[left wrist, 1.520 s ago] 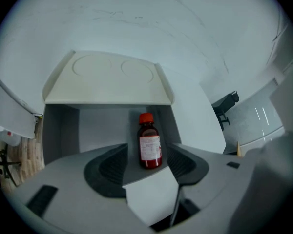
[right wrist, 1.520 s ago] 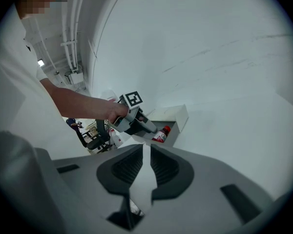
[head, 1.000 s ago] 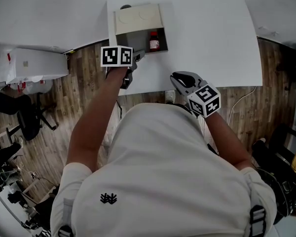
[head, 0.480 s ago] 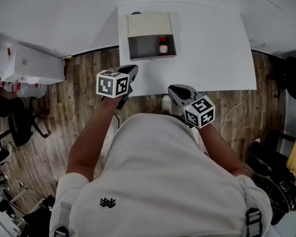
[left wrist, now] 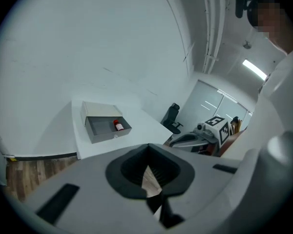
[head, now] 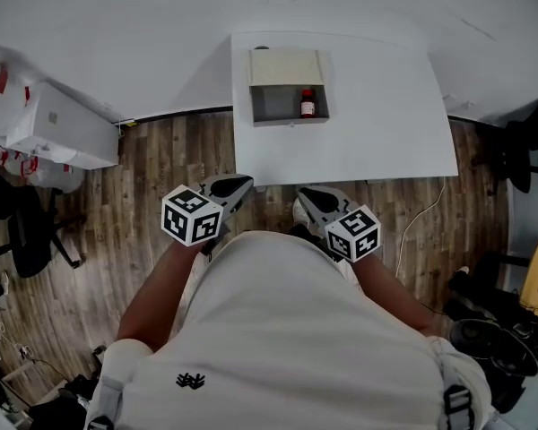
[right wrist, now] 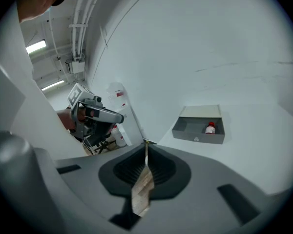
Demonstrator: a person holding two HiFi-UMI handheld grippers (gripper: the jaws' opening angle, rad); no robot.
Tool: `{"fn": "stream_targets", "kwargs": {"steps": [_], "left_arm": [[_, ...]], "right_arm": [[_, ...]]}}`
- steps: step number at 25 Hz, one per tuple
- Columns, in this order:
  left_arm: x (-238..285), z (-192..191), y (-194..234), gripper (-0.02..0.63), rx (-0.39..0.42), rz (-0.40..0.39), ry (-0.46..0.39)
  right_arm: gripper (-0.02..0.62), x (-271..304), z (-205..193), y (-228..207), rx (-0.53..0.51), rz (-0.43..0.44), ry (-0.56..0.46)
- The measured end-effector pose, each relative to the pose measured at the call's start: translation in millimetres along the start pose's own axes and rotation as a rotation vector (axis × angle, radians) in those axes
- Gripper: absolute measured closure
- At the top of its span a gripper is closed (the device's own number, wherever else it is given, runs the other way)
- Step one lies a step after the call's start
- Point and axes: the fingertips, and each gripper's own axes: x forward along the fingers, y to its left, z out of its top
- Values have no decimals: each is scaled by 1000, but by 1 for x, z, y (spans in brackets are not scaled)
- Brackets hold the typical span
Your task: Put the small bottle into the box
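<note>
Left claw [left wrist: 147, 148]: jaws closed flat against each other, nothing between them. Only a sliver of wooden floor [head: 166, 164] shows through the slot below the pads.

Right claw [right wrist: 145, 147]: jaws likewise closed and empty.

Position of both claws: in the head view they are held close to the person's torso, just off the near edge of the white tabletop [head: 381, 137] and above the floor. Their tips point toward the tabletop, and neither touches anything. The marker cubes sit on the side nearest the person.

Small bottle [head: 308, 104]: red cap, pale label and dark reddish body. It stands upright inside the box [head: 287, 118], in the right-hand part of the open grey compartment and close to its right wall. It is well apart from both claws.

Box: a shallow grey tray open at the top, with a cream-coloured panel lying directly behind it. It rests on the far left part of the tabletop, near the wall.

Surroundings: a white cabinet [head: 67, 131] stands on the floor to the left of the tabletop.
</note>
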Motion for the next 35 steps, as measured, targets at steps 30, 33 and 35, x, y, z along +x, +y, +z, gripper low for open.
{"fn": "stream_targets", "kwargs": {"steps": [30, 33, 35], "left_arm": [[-59, -42, -21, 600, 21, -31, -32], [-61, -44, -20, 600, 23, -26, -34], [-62, -45, -18, 600, 21, -21, -34]], "right_arm": [[589, -13, -23, 59, -16, -72, -8], [589, -11, -23, 63, -26, -66, -6], [589, -10, -23, 64, -32, -62, -1]]}}
